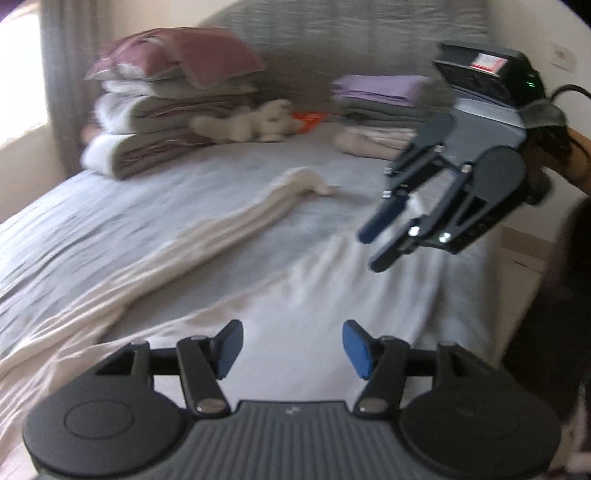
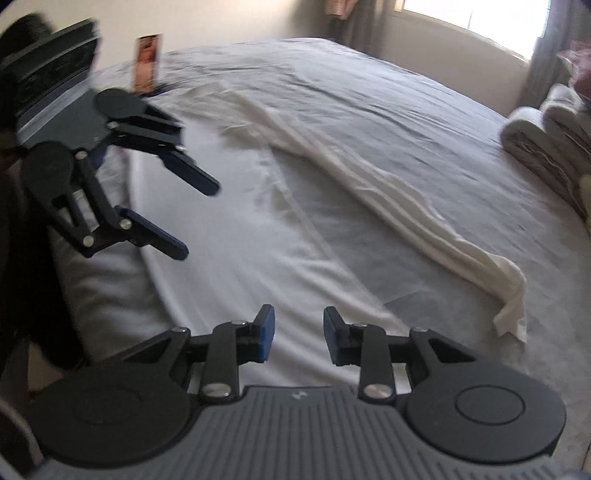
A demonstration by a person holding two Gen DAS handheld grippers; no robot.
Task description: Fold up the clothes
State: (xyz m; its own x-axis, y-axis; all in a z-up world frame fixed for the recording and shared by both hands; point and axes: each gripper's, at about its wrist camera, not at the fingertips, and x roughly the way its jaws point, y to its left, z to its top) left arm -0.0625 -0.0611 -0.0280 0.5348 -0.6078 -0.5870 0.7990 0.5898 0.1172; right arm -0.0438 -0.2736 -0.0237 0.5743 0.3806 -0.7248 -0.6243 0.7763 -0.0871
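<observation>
Both tools, left tool and right tool, are hanging open and empty over the bed, leaving the cream sheet bunched lengthwise mid-bed, apparently needing further folds.

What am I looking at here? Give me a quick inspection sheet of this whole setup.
Surface: bed with a wrinkled grey sheet.
Job's things: cream cloth lying in a long bunched strip, free of both grippers.
Clutter: folded pile and stacked bedding by the headboard, soft toy between them.
Grippers: left gripper and right gripper both open, nothing between the fingers, above the cloth.
Cables: black cable behind the right gripper.
Surroundings: curtained window, pale walls.
</observation>
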